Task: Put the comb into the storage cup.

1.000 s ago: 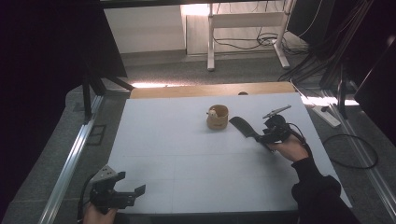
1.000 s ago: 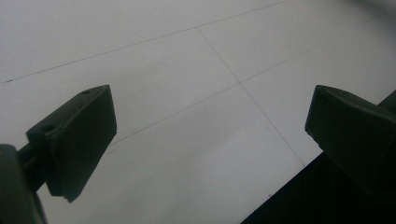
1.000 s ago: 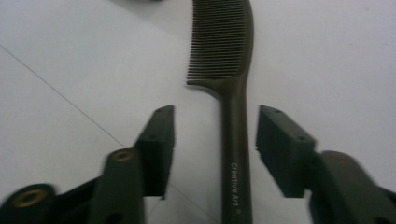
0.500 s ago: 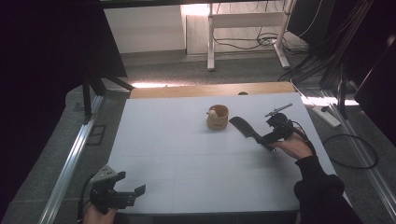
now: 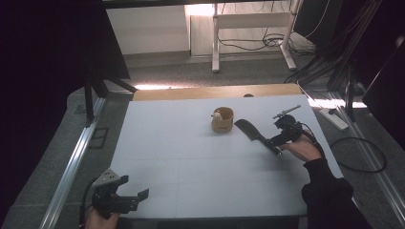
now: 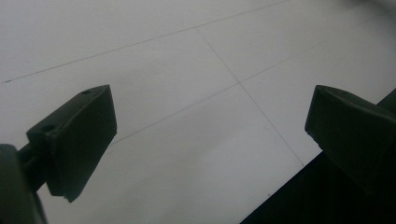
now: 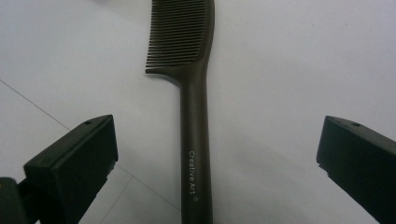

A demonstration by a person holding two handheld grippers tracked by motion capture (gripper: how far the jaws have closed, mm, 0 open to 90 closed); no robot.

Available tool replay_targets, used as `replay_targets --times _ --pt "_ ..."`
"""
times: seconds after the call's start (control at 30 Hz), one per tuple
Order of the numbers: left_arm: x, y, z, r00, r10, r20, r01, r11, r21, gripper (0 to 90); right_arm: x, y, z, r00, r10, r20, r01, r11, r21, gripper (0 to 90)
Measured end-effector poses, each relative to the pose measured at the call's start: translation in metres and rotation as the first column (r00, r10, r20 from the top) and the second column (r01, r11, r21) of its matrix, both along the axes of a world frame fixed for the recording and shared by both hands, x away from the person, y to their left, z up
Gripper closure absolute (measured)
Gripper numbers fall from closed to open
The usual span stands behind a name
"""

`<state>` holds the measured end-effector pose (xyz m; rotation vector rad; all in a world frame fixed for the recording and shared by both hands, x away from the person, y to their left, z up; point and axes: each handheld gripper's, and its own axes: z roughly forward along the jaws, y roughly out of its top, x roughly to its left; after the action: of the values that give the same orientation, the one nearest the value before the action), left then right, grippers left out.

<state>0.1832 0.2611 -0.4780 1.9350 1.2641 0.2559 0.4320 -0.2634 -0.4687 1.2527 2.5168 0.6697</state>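
Lying white and gridded under dim room light, bench point(image 5: 200, 157). Resting near right edge beside wooden cup point(image 5: 222, 119), comb point(image 7: 194, 93). Straddling comb's handle, jaws having just opened, right tool point(image 5: 272, 141). Hovering at near left corner, jaws apart, left tool point(image 5: 136, 198).

Comb point(image 5: 249, 130) lies on table point(image 5: 191, 162), right of cup point(image 5: 222, 119)

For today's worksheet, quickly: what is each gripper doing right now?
Left gripper: open, holding nothing.
Right gripper: open, jaws just opened, comb lying loose between them.
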Motion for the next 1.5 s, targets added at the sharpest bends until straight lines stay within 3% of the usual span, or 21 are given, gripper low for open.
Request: replay_targets --times 0.87,1.07,1.3,1.37,1.5 --pt "0.001 -0.001 0.000 1.0000 -0.007 -0.004 0.007 1.0000 0.003 3.0 0.005 0.013 -0.042 0.9940 0.069 -0.085 -0.075 0.995 -0.072 0.0" --pt "0.001 -0.001 0.000 0.9999 -0.008 -0.005 0.009 1.0000 0.004 3.0 0.004 0.014 -0.043 0.9949 0.065 -0.077 -0.072 0.994 -0.088 0.0" --pt "0.001 -0.001 0.000 1.0000 -0.005 -0.006 0.005 1.0000 0.004 3.0 0.006 0.017 -0.042 0.9934 0.057 -0.099 -0.068 0.991 -0.111 0.0" --pt "0.001 -0.001 0.000 1.0000 -0.006 -0.004 0.006 1.0000 0.008 3.0 0.006 0.017 -0.041 0.9924 0.060 -0.107 -0.072 0.991 -0.110 3.1" --pt "0.000 -0.001 0.000 0.9999 -0.006 -0.008 0.006 0.9999 0.009 3.1 0.004 0.018 -0.033 0.9919 0.069 -0.106 -0.081 0.991 -0.106 25.9"
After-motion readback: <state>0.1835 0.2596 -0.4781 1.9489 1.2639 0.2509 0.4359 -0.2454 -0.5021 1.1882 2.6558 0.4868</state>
